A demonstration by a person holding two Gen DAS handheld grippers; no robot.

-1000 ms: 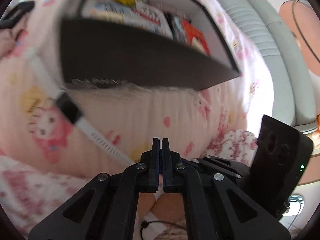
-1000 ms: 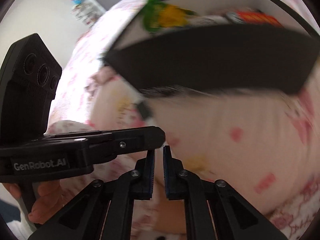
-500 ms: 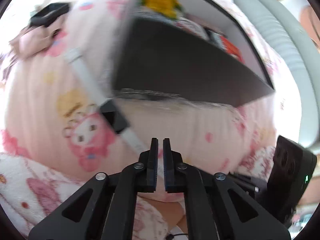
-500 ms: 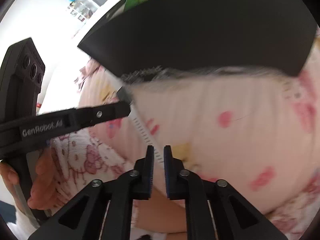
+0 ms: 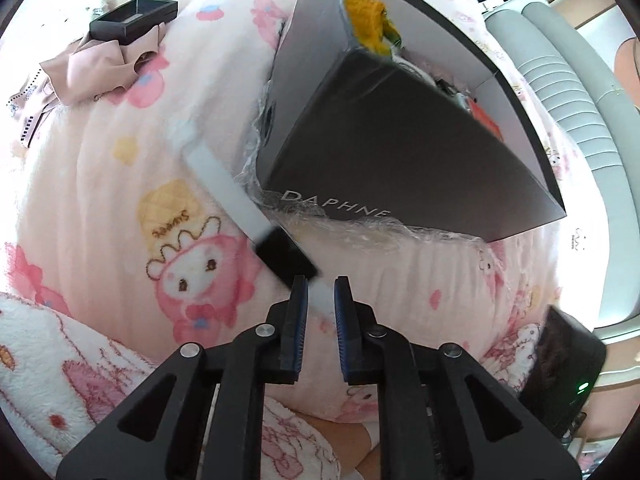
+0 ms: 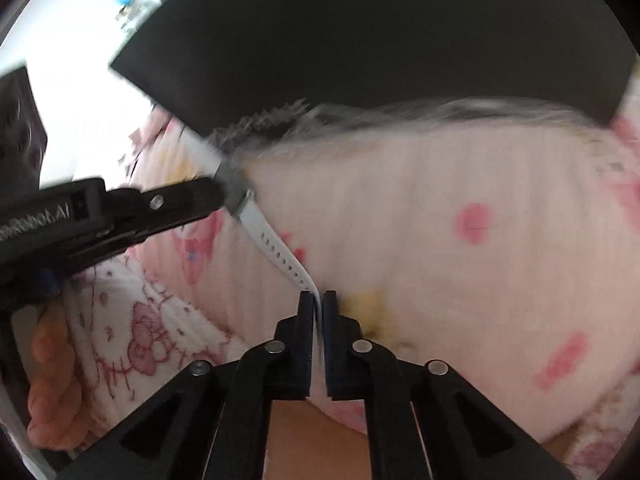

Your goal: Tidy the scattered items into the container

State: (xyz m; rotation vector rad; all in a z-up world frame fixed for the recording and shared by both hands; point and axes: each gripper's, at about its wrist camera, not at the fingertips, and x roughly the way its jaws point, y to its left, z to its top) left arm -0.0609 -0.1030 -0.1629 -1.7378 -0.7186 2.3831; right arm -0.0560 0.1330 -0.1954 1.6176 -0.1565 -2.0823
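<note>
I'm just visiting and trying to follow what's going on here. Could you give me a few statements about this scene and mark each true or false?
1. The right gripper is shut on the tip of the white watch strap. True.
2. The watch already lies inside the dark box. False: it lies on the pink blanket, beside the box.
3. The box is empty. False: a yellow and green item and other things show inside.
4. The left gripper has its jaws slightly apart, opening, with the strap between them. True.
5. A small black tray sits on crumpled pink fabric. True.
</note>
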